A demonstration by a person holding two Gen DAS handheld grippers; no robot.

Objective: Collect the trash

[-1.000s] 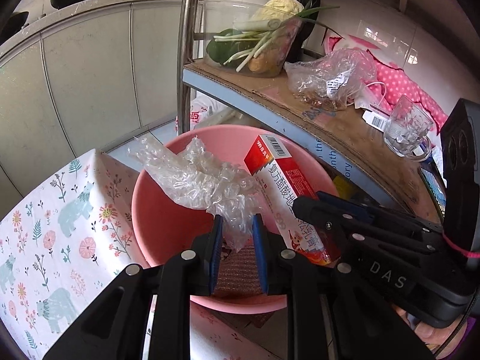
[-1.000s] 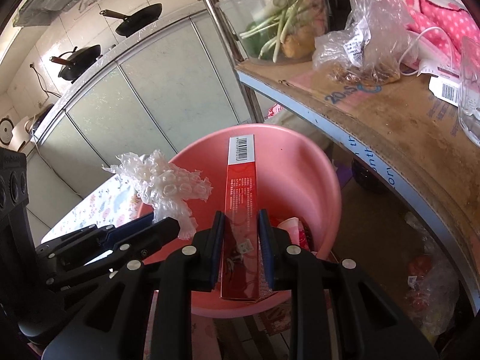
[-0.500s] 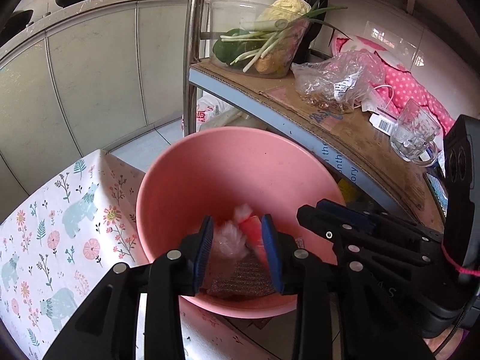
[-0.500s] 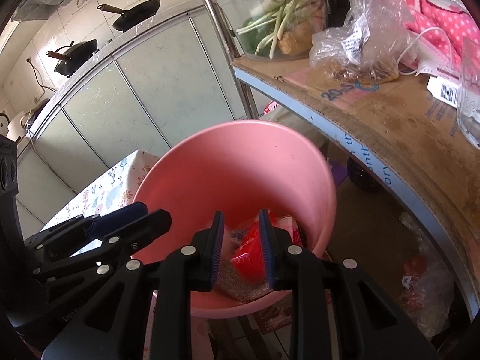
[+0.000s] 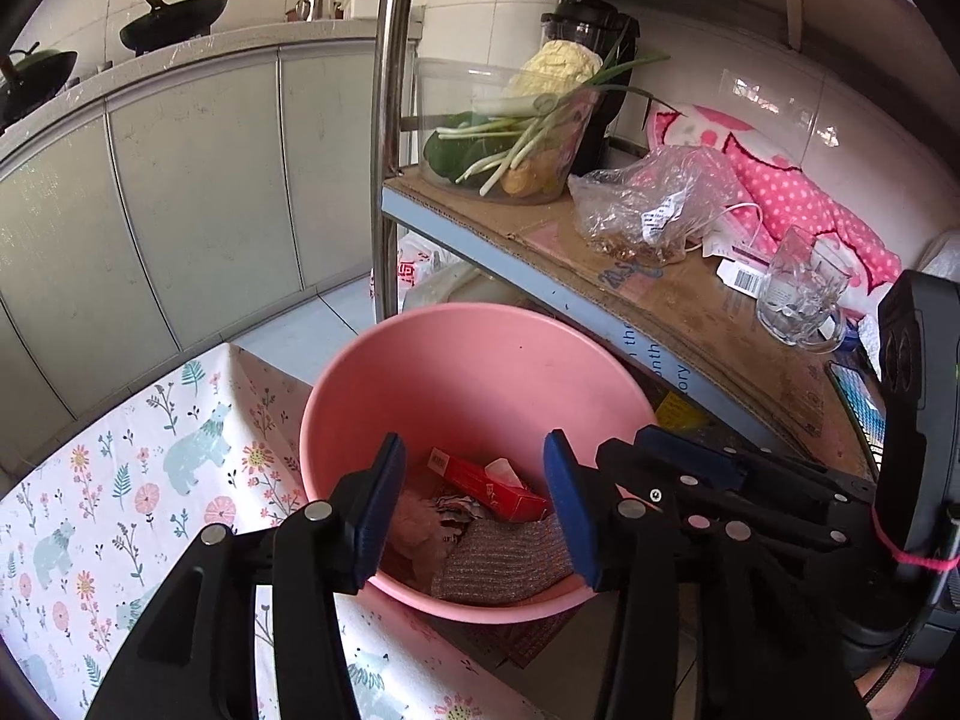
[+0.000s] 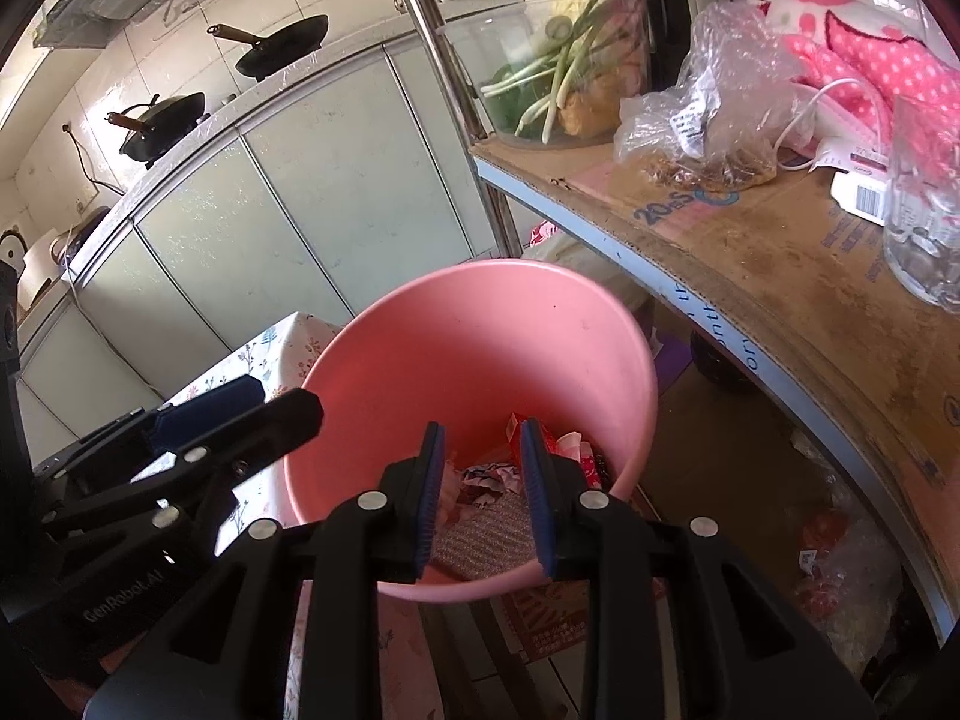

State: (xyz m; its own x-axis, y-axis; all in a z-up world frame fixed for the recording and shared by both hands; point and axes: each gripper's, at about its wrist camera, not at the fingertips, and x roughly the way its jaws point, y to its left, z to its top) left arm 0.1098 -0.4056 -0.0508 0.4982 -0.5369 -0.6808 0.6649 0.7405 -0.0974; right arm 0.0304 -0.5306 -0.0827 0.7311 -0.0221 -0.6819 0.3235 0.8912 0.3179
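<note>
A pink bucket (image 5: 480, 372) stands below both grippers; it also shows in the right wrist view (image 6: 480, 336). At its bottom lie a red box (image 5: 486, 486), crumpled plastic wrap (image 5: 414, 528), a glittery cloth (image 5: 504, 558) and scraps. The red box (image 6: 516, 432) and cloth (image 6: 486, 537) show in the right wrist view too. My left gripper (image 5: 474, 504) is open and empty above the bucket's near rim. My right gripper (image 6: 483, 492) is open and empty, jaws apart over the rim. The right gripper's body (image 5: 738, 480) sits right of the left one.
A floral tablecloth (image 5: 120, 480) lies left of the bucket. A cardboard-covered shelf (image 5: 660, 294) at right holds a tub of vegetables (image 5: 516, 138), a plastic bag (image 5: 648, 204) and a glass mug (image 5: 798, 294). A steel post (image 5: 387, 120) rises behind the bucket. Bagged rubbish (image 6: 840, 576) lies under the shelf.
Both grippers have opened. The left let go of the crumpled plastic wrap and the right let go of the red box; both now lie at the bottom of the bucket.
</note>
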